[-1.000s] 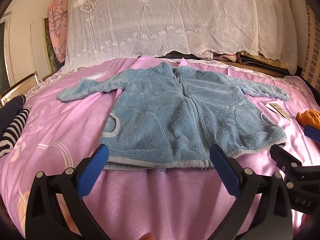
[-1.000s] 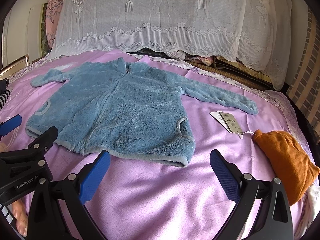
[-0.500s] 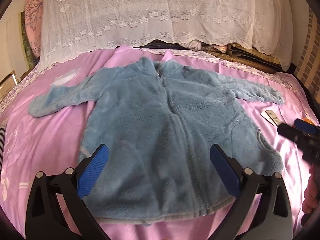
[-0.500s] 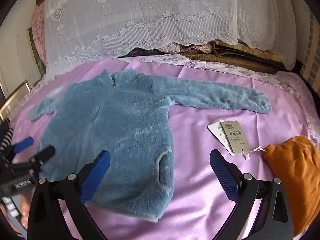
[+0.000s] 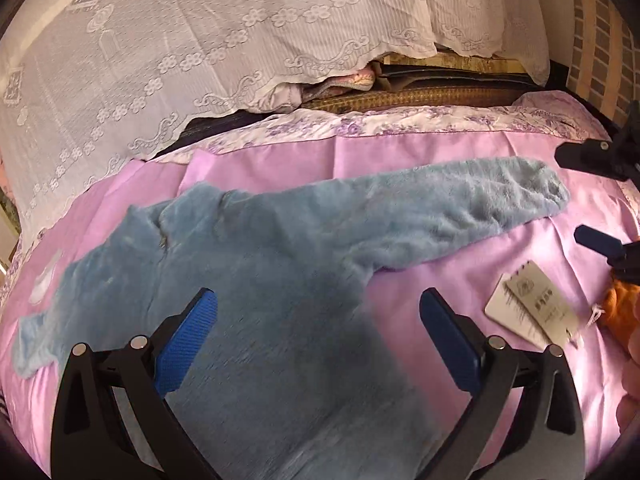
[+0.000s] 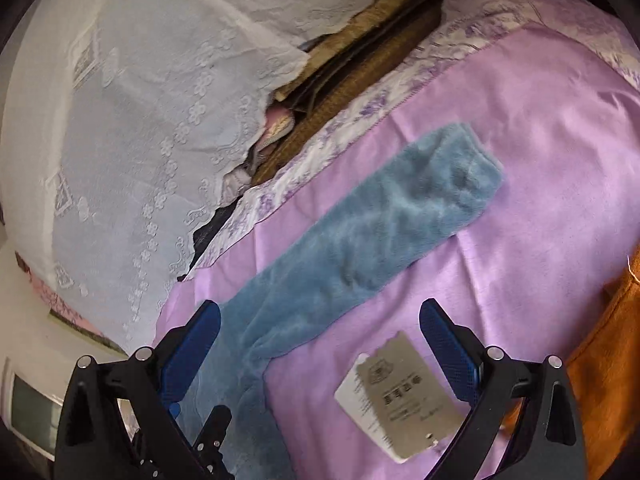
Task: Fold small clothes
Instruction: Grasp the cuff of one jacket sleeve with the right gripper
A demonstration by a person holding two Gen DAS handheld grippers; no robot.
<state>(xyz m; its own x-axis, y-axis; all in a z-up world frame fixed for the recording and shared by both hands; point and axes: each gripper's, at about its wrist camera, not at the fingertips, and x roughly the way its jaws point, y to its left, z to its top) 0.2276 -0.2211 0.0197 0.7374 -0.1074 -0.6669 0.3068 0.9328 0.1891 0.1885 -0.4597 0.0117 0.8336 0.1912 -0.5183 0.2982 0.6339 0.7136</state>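
Note:
A small fluffy blue jacket (image 5: 280, 280) lies flat, front up, on a pink bedspread (image 5: 400, 152). Its right sleeve (image 5: 460, 208) stretches out to the right; the same sleeve shows in the right wrist view (image 6: 372, 232). My left gripper (image 5: 318, 320) is open and empty, hovering over the jacket's chest near the armpit. My right gripper (image 6: 320, 332) is open and empty, above the base of the sleeve and a paper tag (image 6: 400, 400). The right gripper's fingers (image 5: 596, 156) show at the right edge of the left wrist view, either side of the sleeve's cuff.
The paper tag (image 5: 532, 308) lies on the bedspread below the sleeve. An orange garment (image 6: 608, 360) lies at the right. A white lace cover (image 5: 200, 40) drapes piled bedding at the bed's far side, with folded mats (image 5: 440, 88) beneath it.
Both grippers have moved forward and to the right over the jacket, toward its right sleeve. Both stay open. The jacket has not moved.

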